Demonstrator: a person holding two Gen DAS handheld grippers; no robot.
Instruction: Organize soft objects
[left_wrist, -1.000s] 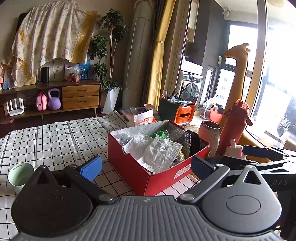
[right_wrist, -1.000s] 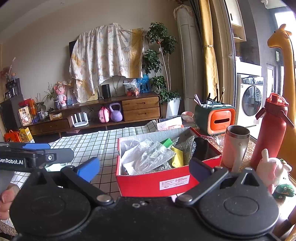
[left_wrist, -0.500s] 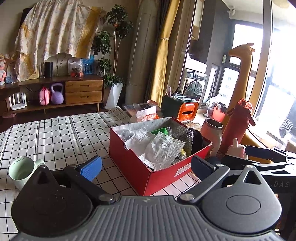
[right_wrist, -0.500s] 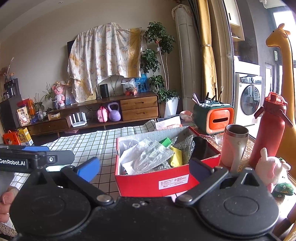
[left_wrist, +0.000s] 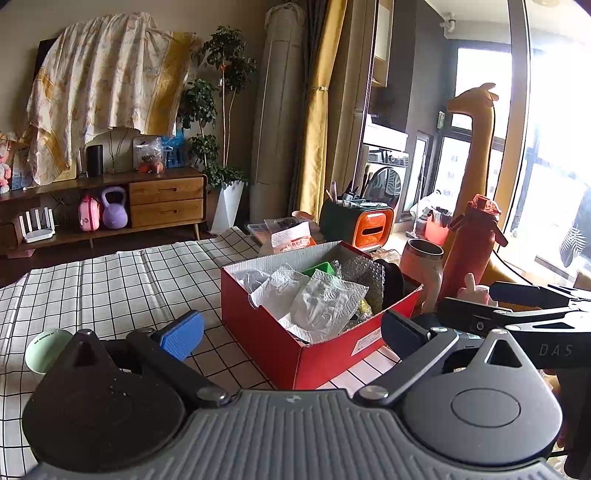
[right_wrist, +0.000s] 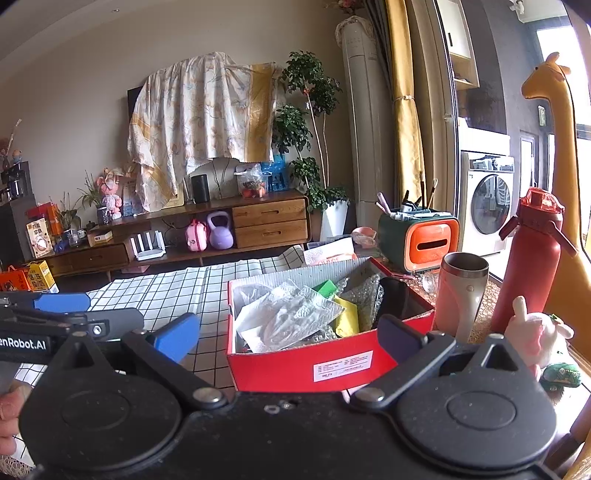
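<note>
A red cardboard box (left_wrist: 266, 332) (right_wrist: 295, 363) stands on the checked tablecloth, filled with white paper wrappers (left_wrist: 321, 306) (right_wrist: 288, 321), bubble wrap (left_wrist: 360, 273), a yellow piece (right_wrist: 347, 319) and a black soft item (right_wrist: 393, 295). My left gripper (left_wrist: 291, 334) is open and empty, just in front of the box. My right gripper (right_wrist: 288, 338) is open and empty, also in front of the box. A pink plush rabbit (right_wrist: 535, 332) sits right of the box by a small green soft toy (right_wrist: 561, 373).
A pink steel tumbler (right_wrist: 461, 291) and a red bottle (right_wrist: 528, 258) stand right of the box. A green mug (left_wrist: 46, 349) sits at the left on the cloth. A green-orange holder (right_wrist: 417, 236) stands behind. The other gripper shows at each view's edge.
The left view has shifted slightly, so the box and mug sit a little differently in frame. Both grippers stay open. The box contents have not moved.
</note>
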